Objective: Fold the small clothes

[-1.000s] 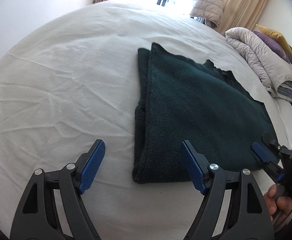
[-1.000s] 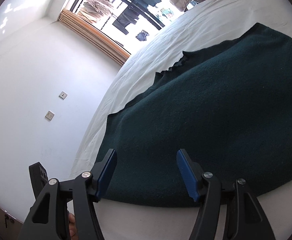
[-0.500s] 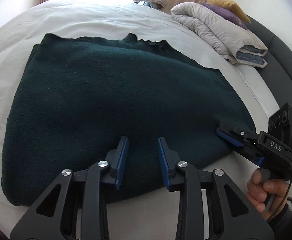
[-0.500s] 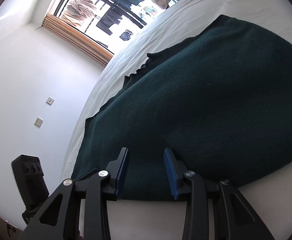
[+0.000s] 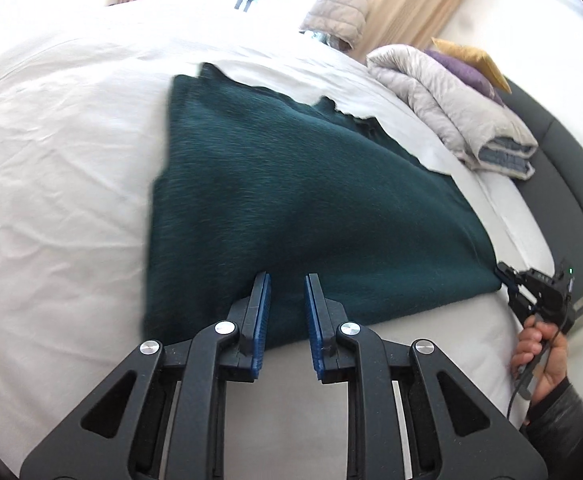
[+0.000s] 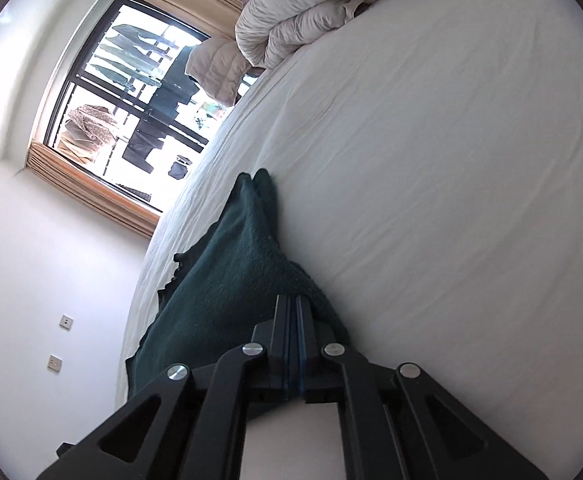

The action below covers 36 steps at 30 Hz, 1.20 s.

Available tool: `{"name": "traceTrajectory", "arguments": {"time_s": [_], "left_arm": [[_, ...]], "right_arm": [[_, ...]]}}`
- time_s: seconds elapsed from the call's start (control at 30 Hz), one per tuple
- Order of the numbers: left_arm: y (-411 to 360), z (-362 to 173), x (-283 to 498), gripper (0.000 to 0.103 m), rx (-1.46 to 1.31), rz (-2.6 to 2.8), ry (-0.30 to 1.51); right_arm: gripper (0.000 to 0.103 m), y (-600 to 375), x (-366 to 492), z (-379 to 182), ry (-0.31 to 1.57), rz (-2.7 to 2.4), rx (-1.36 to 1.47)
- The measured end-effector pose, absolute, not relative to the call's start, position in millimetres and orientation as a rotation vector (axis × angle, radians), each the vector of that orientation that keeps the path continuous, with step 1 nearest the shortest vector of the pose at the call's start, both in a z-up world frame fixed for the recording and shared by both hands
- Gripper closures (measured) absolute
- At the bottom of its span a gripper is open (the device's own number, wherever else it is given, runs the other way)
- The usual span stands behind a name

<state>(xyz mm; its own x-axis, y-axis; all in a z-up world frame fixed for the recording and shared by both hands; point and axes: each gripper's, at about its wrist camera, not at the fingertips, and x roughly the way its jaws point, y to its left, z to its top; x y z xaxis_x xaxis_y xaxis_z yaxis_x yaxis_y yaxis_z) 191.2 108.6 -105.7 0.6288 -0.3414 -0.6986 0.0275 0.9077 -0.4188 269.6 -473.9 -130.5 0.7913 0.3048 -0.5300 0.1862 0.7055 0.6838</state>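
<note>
Lay folded on the white bed sheet [image 5: 59, 168]: dark green garment [image 5: 291, 200], far edge blurred. Left gripper [image 5: 287, 312] just narrowed over its near edge, pad contact unclear. Right gripper [image 6: 293, 320] just pinched onto a corner, fingertips hidden in cloth.

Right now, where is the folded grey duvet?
In the left wrist view the folded grey duvet lies upper right on the bed, beyond the dark green garment.
</note>
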Motion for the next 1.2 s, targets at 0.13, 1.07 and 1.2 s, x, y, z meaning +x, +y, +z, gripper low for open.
{"name": "traceTrajectory", "arguments": {"time_s": [0.13,1.07,1.2], "left_arm": [[139,-98,168,0.084,-0.445,-0.117,0.840],[212,-109,283,0.022,-0.837,-0.262,1.036],[211,-114,308,0.024,-0.834,-0.260,1.070]], "right_arm": [[0.048,-452,257,-106,0.622,0.056,0.731],[0.046,-287,333,-77,0.803,0.493,0.544],[0.049,-286,346,-86,0.827,0.499,0.574]]}}
